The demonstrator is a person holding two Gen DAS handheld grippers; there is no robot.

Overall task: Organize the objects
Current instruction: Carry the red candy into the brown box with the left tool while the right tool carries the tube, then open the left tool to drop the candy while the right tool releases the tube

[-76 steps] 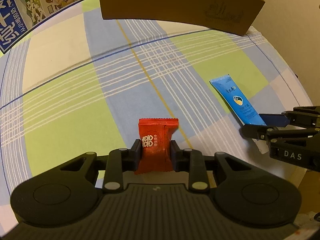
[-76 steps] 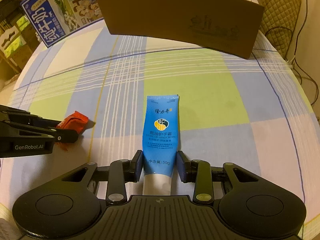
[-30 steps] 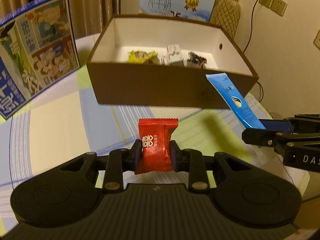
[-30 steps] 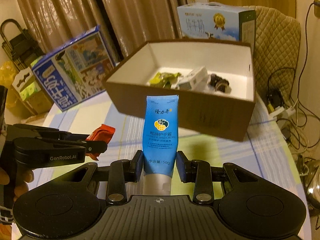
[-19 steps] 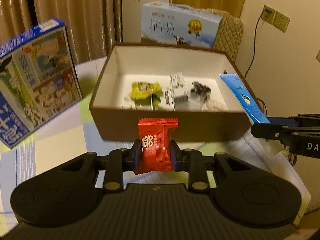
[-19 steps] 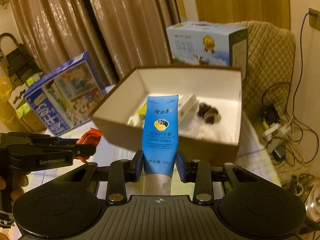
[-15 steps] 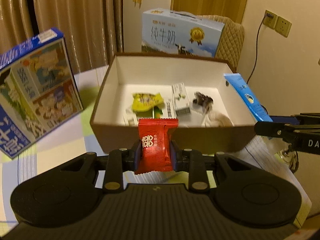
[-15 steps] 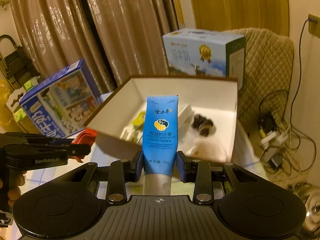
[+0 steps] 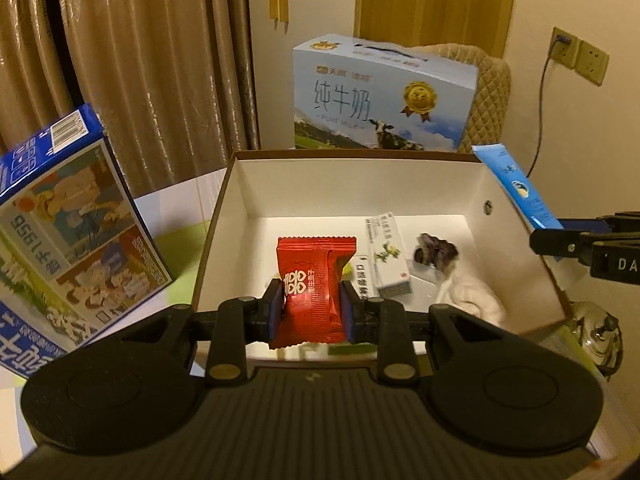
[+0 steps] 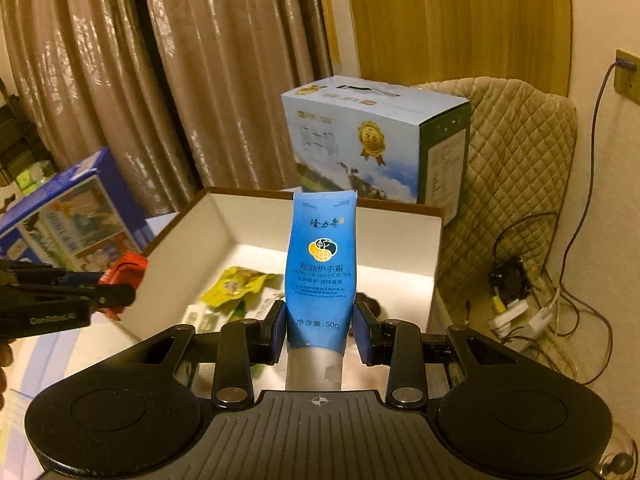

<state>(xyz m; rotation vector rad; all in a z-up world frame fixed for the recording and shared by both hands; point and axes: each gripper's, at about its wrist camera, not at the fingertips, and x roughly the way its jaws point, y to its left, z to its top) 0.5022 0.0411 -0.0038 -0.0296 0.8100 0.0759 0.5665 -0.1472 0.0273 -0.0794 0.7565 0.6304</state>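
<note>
My left gripper (image 9: pixel 311 308) is shut on a red candy packet (image 9: pixel 314 288), held over the near edge of the open brown box (image 9: pixel 224 200). My right gripper (image 10: pixel 319 332) is shut on a blue hand cream tube (image 10: pixel 321 264), raised above the same box (image 10: pixel 436 248). The tube (image 9: pixel 516 188) also shows at the right of the left wrist view, over the box's right wall. The candy packet (image 10: pixel 124 276) appears at the left of the right wrist view. The box's white inside holds a yellow-green packet (image 10: pixel 236 284), a small white carton (image 9: pixel 386 256) and a dark object (image 9: pixel 434 250).
A light blue milk carton case (image 9: pixel 384 96) stands behind the box, before a quilted chair back (image 10: pixel 516 148). A dark blue printed box (image 9: pixel 68 224) leans at the left. Curtains hang behind. Cables and a power strip (image 10: pixel 516 308) lie on the floor at right.
Both grippers rose from the checked tablecloth with their items and travelled forward to the box. The view now looks down into the box instead of at its front wall.
</note>
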